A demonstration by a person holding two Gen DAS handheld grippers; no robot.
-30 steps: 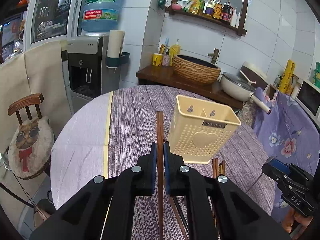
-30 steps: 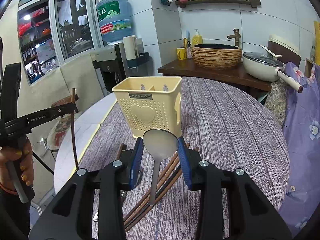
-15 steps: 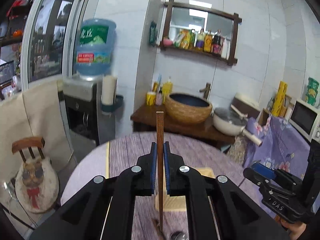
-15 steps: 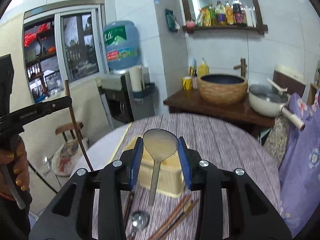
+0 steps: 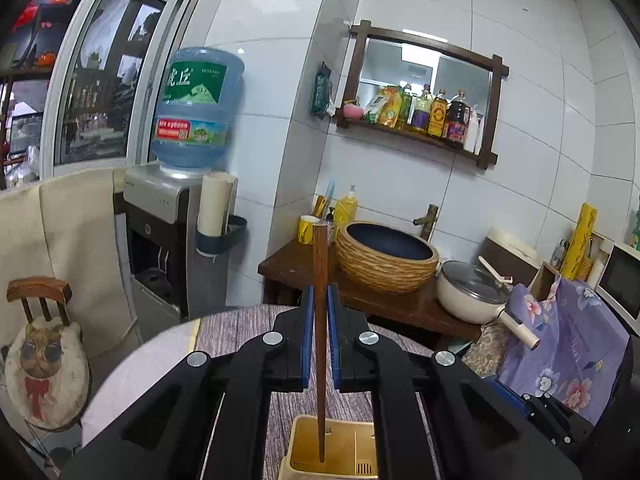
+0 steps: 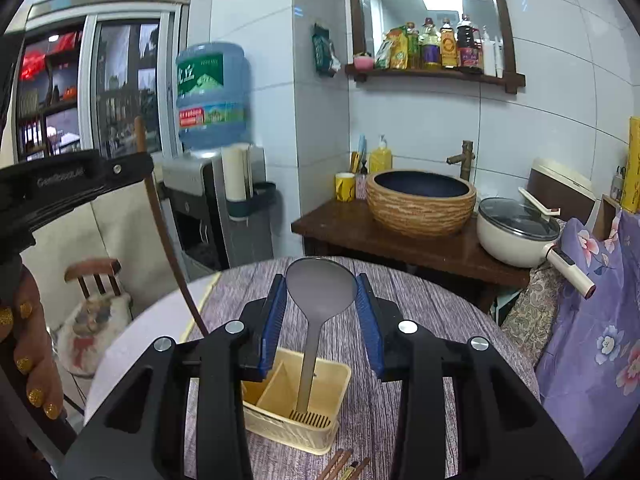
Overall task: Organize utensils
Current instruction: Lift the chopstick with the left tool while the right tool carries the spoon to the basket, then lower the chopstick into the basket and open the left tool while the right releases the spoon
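Above the yellow caddy (image 6: pixel 296 400), the left gripper (image 5: pixel 319 312) pinches a chopstick (image 5: pixel 320 320) tight and the right gripper (image 6: pixel 322 308) clasps a spoon (image 6: pixel 320 292) by its bowl — best lower both plumb, each into its own compartment, before letting go.

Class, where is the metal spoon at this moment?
In the right wrist view, the metal spoon sits centre frame, clamped bowl-up in the right hand-held gripper, its handle hanging over the cream utensil holder.

Wooden chopstick (image 5: pixel 320 320); matt metal spoon (image 6: pixel 320 300); plastic caddy (image 6: pixel 296 412).
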